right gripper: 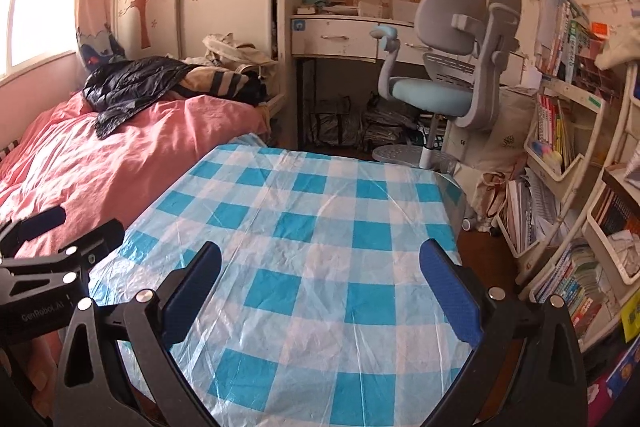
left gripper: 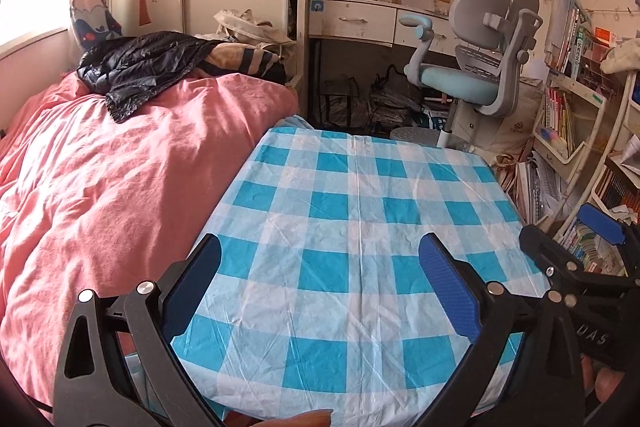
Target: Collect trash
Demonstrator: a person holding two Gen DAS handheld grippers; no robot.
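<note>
So we're holding both grippers over the table (left gripper: 360, 211) with the blue checked plastic cloth, and honestly there's no trash anywhere on it that we can see. The cloth is bare in both wrist views, just creases. No bin or bag for trash stands out either; there are dark bags under the desk (right gripper: 348, 35) but we can't tell what they are. So either the table's already done or nothing's started. Our guess is the trash, if any is left, sits outside these views.

Pose: left gripper (left gripper: 320, 287) hangs low over the near edge of the table, jaws spread wide, nothing between them. Right gripper (right gripper: 320, 287) is the same, wide apart and holding nothing, just beside the left one and pointing the same way, toward the chair (left gripper: 472, 47) and desk. Each shows up at the edge of the other's view. The bed (left gripper: 100, 179) with the pink quilt is touching the table's left side.
</note>
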